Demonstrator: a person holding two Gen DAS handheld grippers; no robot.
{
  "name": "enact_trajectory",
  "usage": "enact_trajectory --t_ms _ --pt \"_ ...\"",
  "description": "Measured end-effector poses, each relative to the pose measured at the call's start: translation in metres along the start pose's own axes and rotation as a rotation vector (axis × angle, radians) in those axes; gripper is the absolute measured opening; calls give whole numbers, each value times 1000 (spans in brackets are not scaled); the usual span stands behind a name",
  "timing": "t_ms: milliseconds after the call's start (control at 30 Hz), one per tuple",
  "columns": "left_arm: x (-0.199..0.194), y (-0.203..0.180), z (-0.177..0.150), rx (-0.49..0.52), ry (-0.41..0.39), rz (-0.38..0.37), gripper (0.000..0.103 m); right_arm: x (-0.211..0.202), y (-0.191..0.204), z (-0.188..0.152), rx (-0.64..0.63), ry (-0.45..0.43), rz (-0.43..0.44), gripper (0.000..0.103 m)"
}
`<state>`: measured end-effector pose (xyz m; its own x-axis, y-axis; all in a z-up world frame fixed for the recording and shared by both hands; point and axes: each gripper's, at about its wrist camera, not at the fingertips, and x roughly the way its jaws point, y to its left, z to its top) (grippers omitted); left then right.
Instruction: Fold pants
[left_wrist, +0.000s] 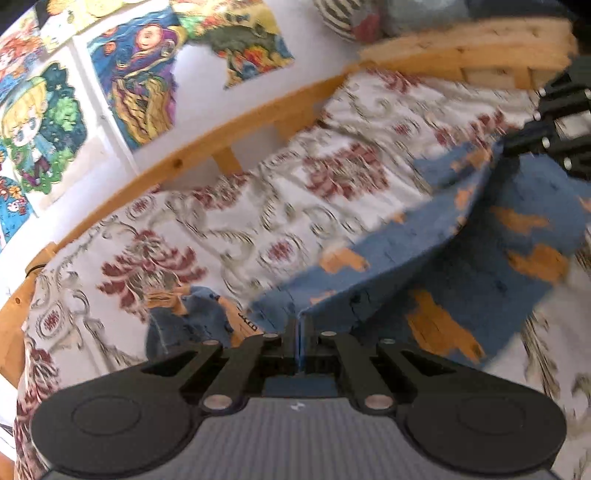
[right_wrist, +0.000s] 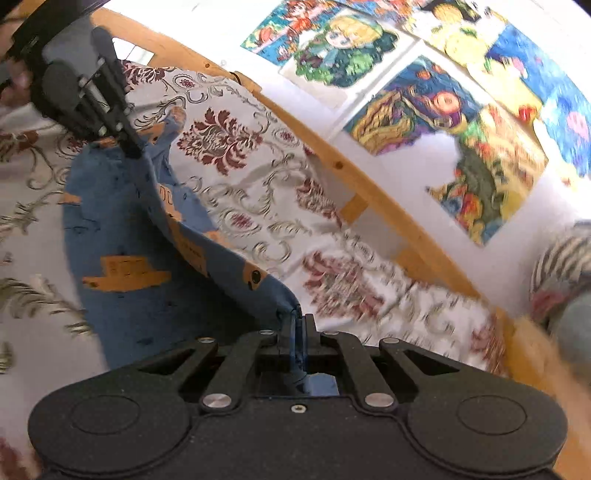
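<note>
The pants (left_wrist: 461, 273) are blue with orange patches and lie partly lifted over a floral bedspread (left_wrist: 258, 206). My left gripper (left_wrist: 297, 332) is shut on one edge of the pants. My right gripper (right_wrist: 297, 328) is shut on another edge of the pants (right_wrist: 147, 295). The cloth hangs stretched between the two grippers, folded over itself. The right gripper shows in the left wrist view (left_wrist: 517, 149) at the far right, and the left gripper shows in the right wrist view (right_wrist: 133, 147) at the upper left. A bunched part of the pants (left_wrist: 192, 314) rests on the bed.
A wooden bed rail (left_wrist: 221, 136) runs along the white wall behind the bed. Colourful cartoon posters (left_wrist: 136, 74) hang on the wall. A striped cushion (right_wrist: 565, 262) and other bedding lie at the bed's end.
</note>
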<state>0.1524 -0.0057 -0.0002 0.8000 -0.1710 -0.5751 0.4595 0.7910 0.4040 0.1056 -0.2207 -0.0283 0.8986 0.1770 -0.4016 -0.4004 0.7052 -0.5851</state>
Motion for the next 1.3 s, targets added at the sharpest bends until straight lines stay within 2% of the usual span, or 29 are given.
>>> enact_trajectory --t_ms 167,367,567,900,1000,1100,1133,1200,1267,1300 --pt "-6 -20 -21 47 32 -27 0 -17 20 -14 23 53 4 2" --pt "3 -28 -35 52 95 -67 0 -25 42 -25 32 101 29 2" --pt "5 -29 -40 59 126 -93 0 -29 52 -32 73 142 59 1" --pt "6 -33 -41 90 146 -105 0 -31 58 -39 97 160 74 0" --pt "7 -32 -41 82 164 -130 4 -30 56 -40 112 167 78 1" --pt "4 -26 -41 23 175 -178 14 -31 53 -39 134 169 74 17" --pt "1 -23 -40 -8 179 -201 15 -33 51 -39 144 170 70 20" --pt "-7 -17 -38 -65 186 -240 24 -36 47 -37 186 178 55 23" --pt "-15 -10 -33 -121 184 -264 38 -40 42 -36 252 189 39 35" --pt "-18 -6 -29 -160 183 -282 40 -41 40 -35 278 191 30 44"
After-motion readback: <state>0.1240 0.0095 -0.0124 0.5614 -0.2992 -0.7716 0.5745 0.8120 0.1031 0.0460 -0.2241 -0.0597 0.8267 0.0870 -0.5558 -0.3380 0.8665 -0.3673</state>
